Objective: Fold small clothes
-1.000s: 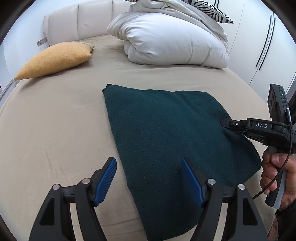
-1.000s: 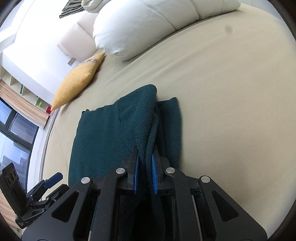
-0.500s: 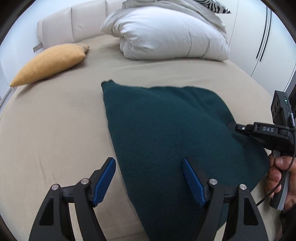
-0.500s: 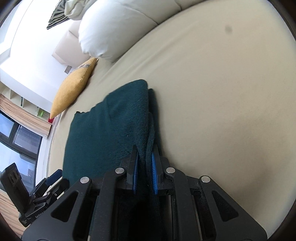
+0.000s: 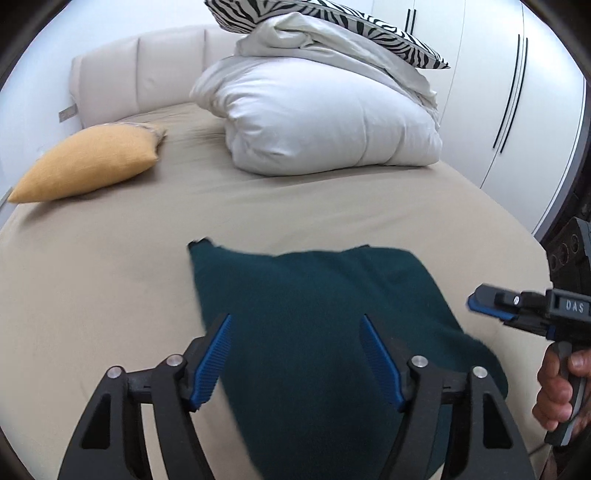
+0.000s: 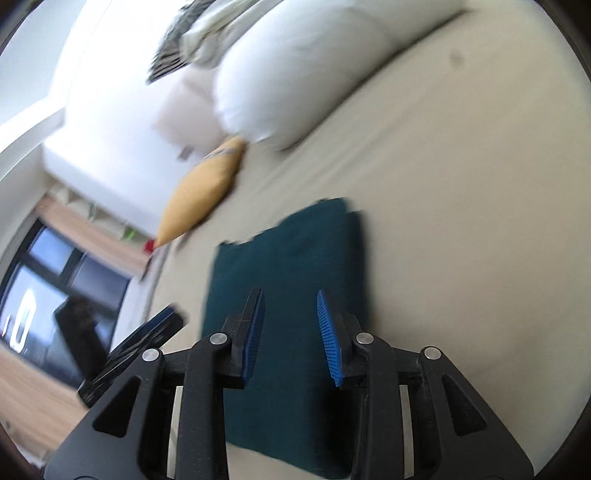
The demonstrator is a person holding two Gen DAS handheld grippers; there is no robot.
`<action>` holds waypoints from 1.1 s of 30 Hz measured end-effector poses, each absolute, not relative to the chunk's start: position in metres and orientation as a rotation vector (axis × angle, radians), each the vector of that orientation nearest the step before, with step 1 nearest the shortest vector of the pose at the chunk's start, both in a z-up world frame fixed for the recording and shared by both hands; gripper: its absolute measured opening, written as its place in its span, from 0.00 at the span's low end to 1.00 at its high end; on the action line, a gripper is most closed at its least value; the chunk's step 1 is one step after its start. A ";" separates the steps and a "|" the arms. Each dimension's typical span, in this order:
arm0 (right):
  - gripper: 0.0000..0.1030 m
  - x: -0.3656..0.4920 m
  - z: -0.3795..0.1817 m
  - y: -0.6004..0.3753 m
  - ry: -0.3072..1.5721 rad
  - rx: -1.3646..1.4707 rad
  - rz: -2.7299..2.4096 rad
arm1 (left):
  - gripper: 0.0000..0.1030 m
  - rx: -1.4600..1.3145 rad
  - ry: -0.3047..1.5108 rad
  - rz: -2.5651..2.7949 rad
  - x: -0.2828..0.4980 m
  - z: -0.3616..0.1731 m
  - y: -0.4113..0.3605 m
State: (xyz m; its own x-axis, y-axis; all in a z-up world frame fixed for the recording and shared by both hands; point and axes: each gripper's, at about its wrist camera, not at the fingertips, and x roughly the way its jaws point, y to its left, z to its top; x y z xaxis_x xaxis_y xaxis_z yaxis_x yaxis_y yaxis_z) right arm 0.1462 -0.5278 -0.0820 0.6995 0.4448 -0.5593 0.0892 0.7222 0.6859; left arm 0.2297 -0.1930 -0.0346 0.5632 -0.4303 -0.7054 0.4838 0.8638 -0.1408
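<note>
A dark teal knitted garment (image 5: 317, 332) lies folded flat on the beige bed (image 5: 110, 266). My left gripper (image 5: 297, 358) is open and empty, hovering above the garment's near part. My right gripper (image 6: 291, 332) is open and empty, raised above the garment (image 6: 291, 258), which lies free below it. In the left wrist view the right gripper (image 5: 484, 301) is off the garment's right edge, held by a hand (image 5: 565, 391). The right wrist view is motion-blurred.
A mustard cushion (image 5: 88, 162) lies at the back left. A white duvet pile (image 5: 328, 118) with a zebra-print pillow (image 5: 332, 22) sits at the back by the padded headboard (image 5: 140, 74). White wardrobe doors (image 5: 517, 92) stand at the right. A window (image 6: 55, 288) shows left.
My right gripper has opened, let go of the garment's edge and pulled up and away to the right. The garment has dropped flat. My left gripper stays open and has tilted upward.
</note>
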 end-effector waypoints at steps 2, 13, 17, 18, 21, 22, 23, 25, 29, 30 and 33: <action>0.28 0.166 -0.084 -0.520 0.830 0.764 0.274 | 0.66 0.055 0.835 -0.554 0.245 -0.039 -0.199; 0.16 0.274 -0.147 -0.541 1.013 0.941 0.256 | 0.77 0.027 1.010 -0.514 0.311 -0.105 -0.216; 0.00 0.282 -0.160 -0.559 0.927 1.001 0.211 | 0.81 0.004 1.001 -0.530 0.312 -0.112 -0.211; 0.00 0.281 -0.166 -0.564 0.911 1.026 0.198 | 0.81 -0.012 1.005 -0.538 0.313 -0.113 -0.208; 0.00 0.268 -0.177 -0.580 0.820 1.119 0.193 | 0.81 -0.039 1.009 -0.569 0.315 -0.111 -0.200; 0.00 0.264 -0.175 -0.584 0.801 1.116 0.162 | 0.80 -0.067 1.009 -0.581 0.313 -0.108 -0.194; 0.00 0.260 -0.171 -0.588 0.785 1.105 0.127 | 0.78 -0.081 1.010 -0.581 0.311 -0.107 -0.188; 0.07 0.245 -0.163 -0.594 0.771 1.083 0.057 | 0.74 -0.093 1.004 -0.553 0.301 -0.097 -0.175; 0.14 0.200 -0.135 -0.594 0.767 1.001 0.064 | 0.69 -0.098 0.941 -0.544 0.260 -0.066 -0.158; 0.14 0.190 -0.126 -0.588 0.759 1.002 0.132 | 0.69 -0.108 0.928 -0.569 0.247 -0.060 -0.156; 0.20 0.166 -0.100 -0.555 0.745 0.939 0.338 | 0.69 -0.063 0.916 -0.632 0.205 -0.056 -0.164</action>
State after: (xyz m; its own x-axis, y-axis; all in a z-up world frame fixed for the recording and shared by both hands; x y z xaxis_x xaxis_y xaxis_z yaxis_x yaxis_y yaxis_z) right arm 0.1661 -0.5546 -0.0996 0.7067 0.5639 -0.4272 0.0495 0.5630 0.8250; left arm 0.2049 -0.1640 -0.0563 0.4419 -0.5351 -0.7200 0.4828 0.8183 -0.3118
